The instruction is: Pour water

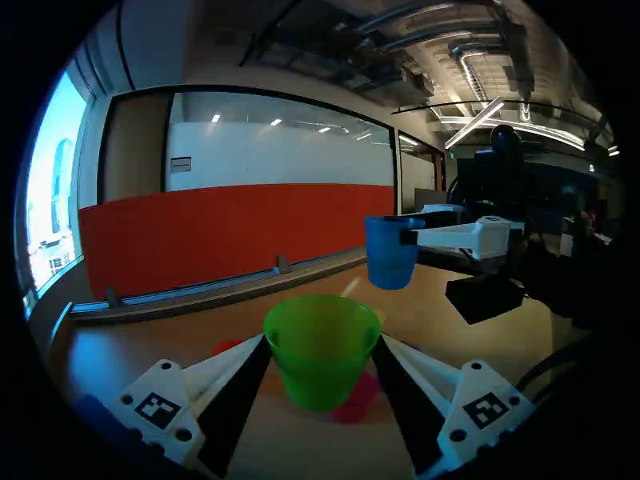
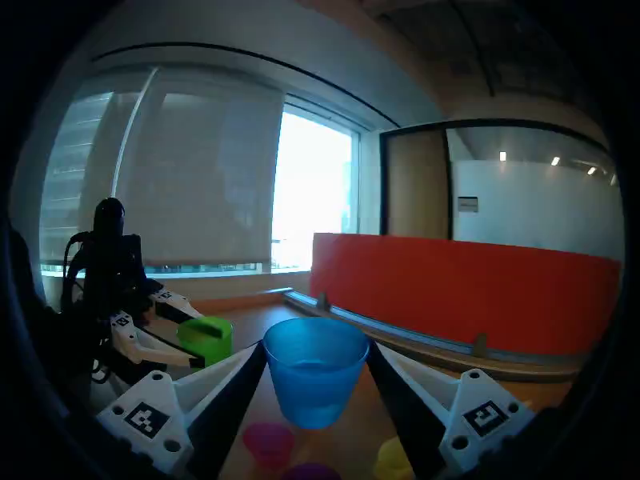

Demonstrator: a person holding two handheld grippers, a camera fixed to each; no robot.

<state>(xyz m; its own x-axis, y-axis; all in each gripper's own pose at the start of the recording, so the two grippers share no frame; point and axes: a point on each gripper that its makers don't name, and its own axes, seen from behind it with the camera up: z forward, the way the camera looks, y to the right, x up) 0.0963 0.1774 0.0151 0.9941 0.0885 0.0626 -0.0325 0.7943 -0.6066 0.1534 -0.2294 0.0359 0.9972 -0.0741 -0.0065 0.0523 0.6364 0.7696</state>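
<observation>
Left hand-held gripper (image 1: 322, 346), bottom centre of the left gripper view: partly closed, one finger pressed on each side of a green cup (image 1: 322, 364), upright, mouth up. Right hand-held gripper (image 2: 314, 352), bottom centre of the right gripper view: narrowed the same way onto a blue cup (image 2: 314, 388), a finger against each side, upright, with a faint liquid line part way up inside.

Outward in the left gripper view: just behind the green cup, toward lower right, a pink cup (image 1: 358, 402) on the wooden counter (image 1: 448, 340). By the left finger, a small red shape (image 1: 228, 346), too hidden to name. Right of centre and higher in the frame, the blue cup again, well apart from the green one, pinched between white fingers reaching in from the right. Across the middle, a red partition (image 1: 240, 232).

Outward in the right gripper view: at lower left, the green cup clamped in the left hand-held gripper. Along the bottom edge, the pink cup, a purple cup (image 2: 310, 472) and a yellow cup (image 2: 392, 460) on the counter. Upper centre, a bright window (image 2: 314, 188).
</observation>
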